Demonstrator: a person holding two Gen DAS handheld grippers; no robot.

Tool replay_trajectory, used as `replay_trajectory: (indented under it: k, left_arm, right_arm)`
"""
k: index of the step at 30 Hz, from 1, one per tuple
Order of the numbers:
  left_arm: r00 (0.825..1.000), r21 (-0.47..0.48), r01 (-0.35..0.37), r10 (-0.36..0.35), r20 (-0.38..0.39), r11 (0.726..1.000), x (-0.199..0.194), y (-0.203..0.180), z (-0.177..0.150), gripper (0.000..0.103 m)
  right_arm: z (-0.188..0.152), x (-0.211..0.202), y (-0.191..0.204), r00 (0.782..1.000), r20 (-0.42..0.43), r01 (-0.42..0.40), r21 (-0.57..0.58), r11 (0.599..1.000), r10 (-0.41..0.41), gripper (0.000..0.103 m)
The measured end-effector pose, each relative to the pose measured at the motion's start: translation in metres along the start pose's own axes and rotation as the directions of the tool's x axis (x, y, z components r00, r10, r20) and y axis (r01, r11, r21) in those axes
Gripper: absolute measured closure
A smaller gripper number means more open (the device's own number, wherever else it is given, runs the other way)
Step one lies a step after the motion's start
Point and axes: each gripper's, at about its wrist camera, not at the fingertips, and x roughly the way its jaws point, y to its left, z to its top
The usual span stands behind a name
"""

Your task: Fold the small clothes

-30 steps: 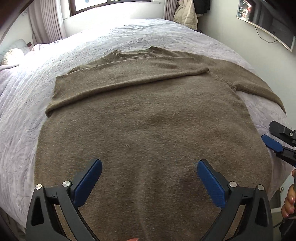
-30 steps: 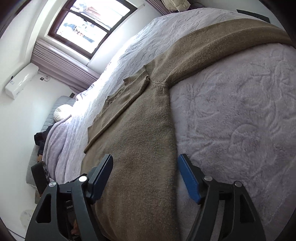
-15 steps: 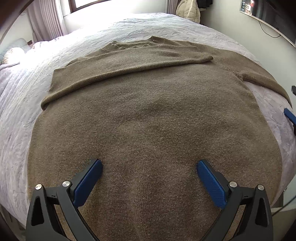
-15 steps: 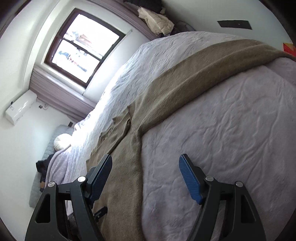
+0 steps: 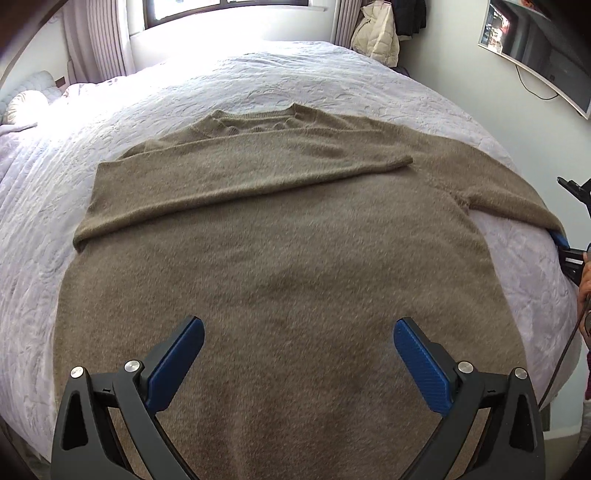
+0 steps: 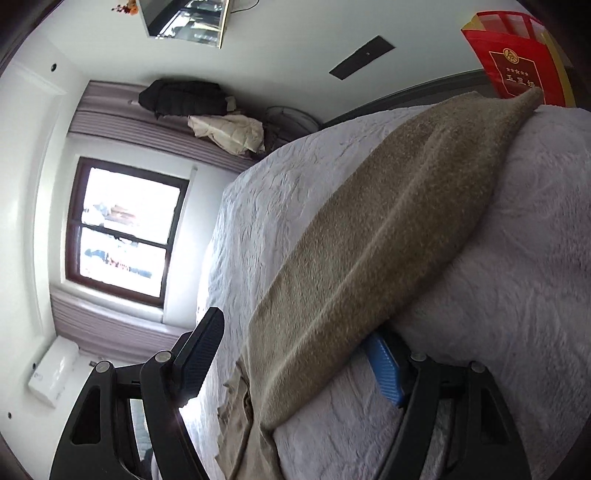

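Left gripper hangs over the lower body of the brown sweater, its blue pads set wide apart with nothing between them but the knit beneath. In the left wrist view the sweater lies flat on the pale quilted bedspread, neckline toward twelve o'clock. One sleeve is folded across the chest, its cuff ending at about one o'clock of the garment's middle. The other sleeve runs out toward three o'clock, where the right gripper shows at the frame's edge, one blue pad tucked just under the sleeve's end and a hand behind it. A window sits at twelve o'clock and a cream jacket at one o'clock.

Seen from the right wrist, the picture is rolled to one side. The right gripper has its jaws standing apart around the outstretched sleeve: the dark pad at nine o'clock is clear of the cloth, while the blue pad at four o'clock lies under the sleeve's edge, against the bedspread. The sleeve stretches away toward one o'clock, where a red bag stands. The window is at nine o'clock.
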Motion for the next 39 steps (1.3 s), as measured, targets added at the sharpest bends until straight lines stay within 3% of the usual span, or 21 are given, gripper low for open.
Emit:
replay_trajectory:
  k: [1, 2, 4, 5, 8, 14, 18, 21, 23, 28, 31, 33, 36, 39]
  left_arm:
    - [1.0, -0.002, 0.002, -0.002, 0.003, 1.0, 0.001, 0.0, 0.003, 0.0]
    - [1.0, -0.005, 0.004, -0.004, 0.007, 1.0, 0.002, 0.0, 0.007, 0.0]
    - [1.0, -0.022, 0.016, -0.015, 0.013, 1.0, 0.004, 0.001, 0.016, 0.0]
    - [1.0, -0.034, 0.023, -0.023, 0.016, 0.999, 0.006, 0.001, 0.023, 0.0]
    - [0.998, -0.046, 0.024, -0.022, 0.051, 0.999, 0.011, -0.005, 0.045, 0.0]
    - [0.997, -0.015, 0.027, -0.026, 0.074, 1.0, 0.044, -0.046, 0.096, 0.0]
    - [0.997, 0.073, -0.009, 0.003, 0.082, 0.997, 0.074, -0.091, 0.115, 0.0]
    - [0.998, 0.16, -0.06, 0.057, 0.025, 0.985, 0.108, -0.118, 0.117, 0.0]
    - [0.997, 0.18, -0.081, 0.077, 0.03, 0.98, 0.116, -0.123, 0.115, 0.0]
    - [0.999, 0.158, -0.011, 0.003, 0.05, 0.987, 0.089, -0.095, 0.12, 0.0]
    - [0.994, 0.122, -0.026, 0.014, 0.105, 0.992, 0.066, -0.056, 0.122, 0.0]
    - [0.993, 0.078, -0.036, 0.027, 0.113, 0.996, 0.055, -0.023, 0.121, 0.0]
    - [0.988, 0.031, -0.097, 0.092, 0.127, 0.995, 0.044, 0.028, 0.115, 0.0]
    - [0.981, -0.035, -0.155, 0.158, 0.111, 0.987, 0.042, 0.078, 0.106, 0.0]
  right_arm:
    - [0.003, 0.0, 0.0, 1.0, 0.015, -0.005, 0.01, 1.0, 0.005, 0.029]
    - [0.004, 0.001, 0.001, 1.0, 0.02, -0.001, 0.011, 1.0, 0.001, 0.041]
    - [0.005, 0.005, 0.003, 0.999, 0.021, 0.038, 0.005, 0.999, -0.038, 0.07]
    - [0.006, 0.009, 0.003, 0.998, 0.02, 0.066, 0.008, 0.998, -0.066, 0.091]
    - [0.008, 0.017, 0.005, 0.999, 0.007, 0.046, 0.011, 0.999, -0.046, 0.092]
    - [-0.003, 0.016, 0.044, 0.997, -0.036, -0.069, -0.146, 0.987, 0.065, 0.092]
    - [-0.007, 0.018, 0.068, 0.992, -0.072, -0.122, -0.237, 0.964, 0.108, 0.092]
    - [-0.014, 0.021, 0.089, 0.986, -0.101, -0.161, -0.299, 0.941, 0.136, 0.092]
    - [-0.022, 0.027, 0.103, 0.982, -0.125, -0.177, -0.342, 0.923, 0.142, 0.092]
    - [-0.047, 0.045, 0.142, 0.973, -0.176, -0.21, -0.439, 0.874, 0.146, 0.092]
    - [-0.076, 0.062, 0.172, 0.962, -0.23, -0.248, -0.513, 0.822, 0.146, 0.092]
    - [-0.105, 0.077, 0.193, 0.948, -0.288, -0.287, -0.574, 0.767, 0.138, 0.092]
    - [-0.162, 0.104, 0.219, 0.915, -0.392, -0.353, -0.664, 0.659, 0.095, 0.092]
    - [-0.229, 0.134, 0.232, 0.874, -0.485, -0.405, -0.735, 0.544, -0.005, 0.092]
